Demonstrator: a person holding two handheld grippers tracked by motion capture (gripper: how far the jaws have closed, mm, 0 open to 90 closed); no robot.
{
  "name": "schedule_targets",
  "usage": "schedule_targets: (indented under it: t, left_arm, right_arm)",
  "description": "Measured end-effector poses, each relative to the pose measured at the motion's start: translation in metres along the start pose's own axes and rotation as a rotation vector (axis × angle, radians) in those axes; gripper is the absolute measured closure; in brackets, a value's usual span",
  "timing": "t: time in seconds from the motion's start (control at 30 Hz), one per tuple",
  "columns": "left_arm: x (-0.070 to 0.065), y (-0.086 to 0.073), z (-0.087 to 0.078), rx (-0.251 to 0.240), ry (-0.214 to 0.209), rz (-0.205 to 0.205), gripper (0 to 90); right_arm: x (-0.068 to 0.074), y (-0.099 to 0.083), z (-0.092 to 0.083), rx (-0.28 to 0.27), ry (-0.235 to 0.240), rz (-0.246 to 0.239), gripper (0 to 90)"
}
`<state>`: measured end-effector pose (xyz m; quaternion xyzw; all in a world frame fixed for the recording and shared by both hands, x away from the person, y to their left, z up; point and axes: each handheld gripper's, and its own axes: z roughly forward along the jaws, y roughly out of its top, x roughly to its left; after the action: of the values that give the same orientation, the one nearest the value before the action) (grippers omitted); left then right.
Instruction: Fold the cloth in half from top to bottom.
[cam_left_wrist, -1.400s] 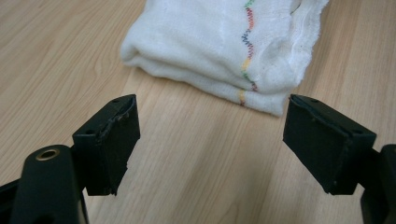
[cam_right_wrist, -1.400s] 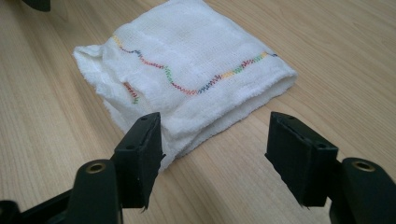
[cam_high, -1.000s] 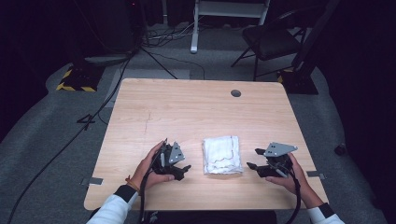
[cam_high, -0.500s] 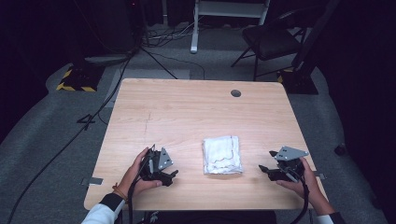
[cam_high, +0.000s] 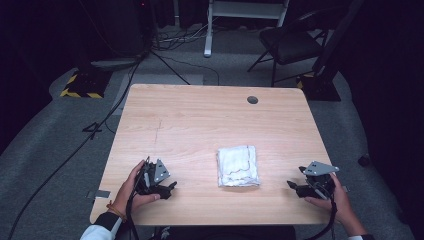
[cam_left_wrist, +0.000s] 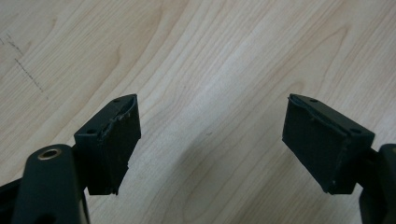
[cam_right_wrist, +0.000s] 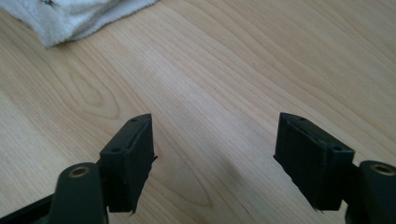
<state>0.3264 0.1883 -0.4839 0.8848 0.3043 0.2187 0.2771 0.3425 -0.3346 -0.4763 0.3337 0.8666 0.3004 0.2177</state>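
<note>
Here both claws, left (cam_high: 169, 188) and right (cam_high: 293, 186), gape empty beside the towel (cam_high: 238, 166).

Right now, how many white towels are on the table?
1. The folded white towel lies on the wooden table near the front edge, between the left hand-held gripper and the right hand-held gripper. A corner of it shows in the right gripper view.

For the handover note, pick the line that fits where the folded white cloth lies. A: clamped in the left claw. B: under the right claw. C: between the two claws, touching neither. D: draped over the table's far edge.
C: the cloth lies flat on the table, with the left claw and the right claw open and apart from it on either side.
</note>
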Motion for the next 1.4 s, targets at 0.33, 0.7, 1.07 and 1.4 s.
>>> schedule_targets:
  t: [0.33,0.7,1.07,1.4]
  left_arm:
    - [0.017,-0.019,-0.001,0.001,-0.032,-0.032,20.3]
    - [0.037,-0.044,0.0,-0.069,-0.142,-0.187,19.2]
    - [0.034,-0.044,0.0,-0.061,-0.111,-0.226,15.6]
    - [0.034,-0.044,0.0,-0.061,-0.112,-0.227,15.6]
  right_arm:
    - [-0.018,-0.026,-0.004,-0.013,0.004,0.103,28.4]
    - [-0.029,-0.048,-0.001,-0.076,0.017,0.229,22.7]
    - [-0.029,-0.048,0.0,-0.078,0.013,0.231,21.8]
    - [-0.029,-0.048,0.001,-0.078,0.009,0.236,21.8]
